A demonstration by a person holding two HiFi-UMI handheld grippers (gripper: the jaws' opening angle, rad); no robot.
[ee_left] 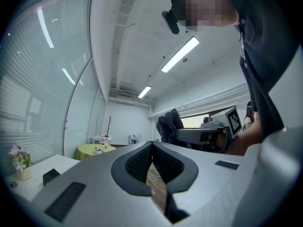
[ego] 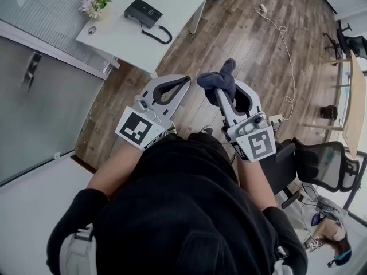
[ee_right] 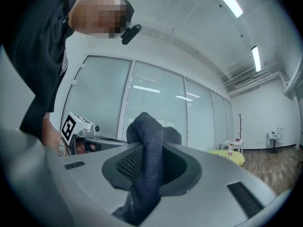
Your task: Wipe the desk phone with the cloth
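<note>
1. Holding a dark cloth (ego: 218, 78) pinched between its closed jaws, the right gripper (ego: 225, 90) points forward from the person's chest. In the right gripper view a wad of the cloth stands above the pads and the rest hangs below them.
2. The left gripper (ego: 184, 81) rides just beside it, its jaws pressed together with nothing between them.
3. The desk phone (ego: 143, 11) sits on a white desk (ego: 178, 2), well apart from both grippers. It lies ahead and to the person's left, across a stretch of wood floor (ego: 229, 33).
4. The phone lies slantwise on the desk, its long side running from far-left to near-right in the head view. Its coiled cord (ego: 159, 37) trails toward the desk's near edge, and a small pot of flowers (ego: 97, 7) stands to its left.
5. No wiping has begun, by the look of it, since the cloth is nowhere near the phone.
6. The left gripper is the nearer of the two to the phone, yet the cloth is in the right. The coming move therefore likely calls for a walk forward and a reach across to the left, which would bring the cloth down along the phone's slanted length.
</note>
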